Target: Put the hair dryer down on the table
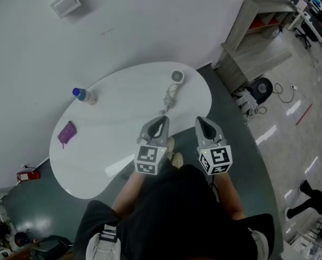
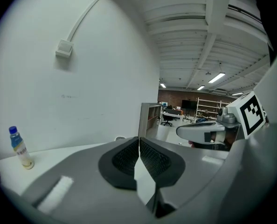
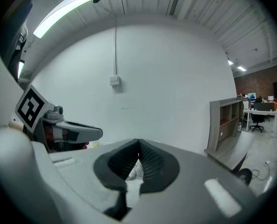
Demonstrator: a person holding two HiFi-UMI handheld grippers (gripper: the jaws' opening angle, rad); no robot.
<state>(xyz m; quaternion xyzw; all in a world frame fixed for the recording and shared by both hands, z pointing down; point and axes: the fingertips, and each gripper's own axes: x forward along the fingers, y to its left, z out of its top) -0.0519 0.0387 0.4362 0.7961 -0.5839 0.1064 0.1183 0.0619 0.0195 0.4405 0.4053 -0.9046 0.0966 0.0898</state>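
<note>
The hair dryer (image 1: 176, 76) is small and grey-white and lies at the far edge of the white oval table (image 1: 112, 145). Its coiled cord (image 1: 169, 99) trails toward me. Both grippers hover side by side over the table's near edge, close to my body and well short of the dryer. My left gripper (image 1: 160, 124) (image 2: 139, 141) is shut, its ribbed black pads together with nothing between them. The right gripper (image 1: 206, 127) (image 3: 138, 146) is shut too and empty. A bit of the cord (image 3: 135, 171) shows below its pads.
A clear bottle with a blue cap (image 1: 84, 95) (image 2: 19, 148) stands at the table's far left, and a purple object (image 1: 67, 132) lies nearer. A wooden shelf unit (image 1: 253, 31) stands against the wall to the right, with cables on the floor beside it.
</note>
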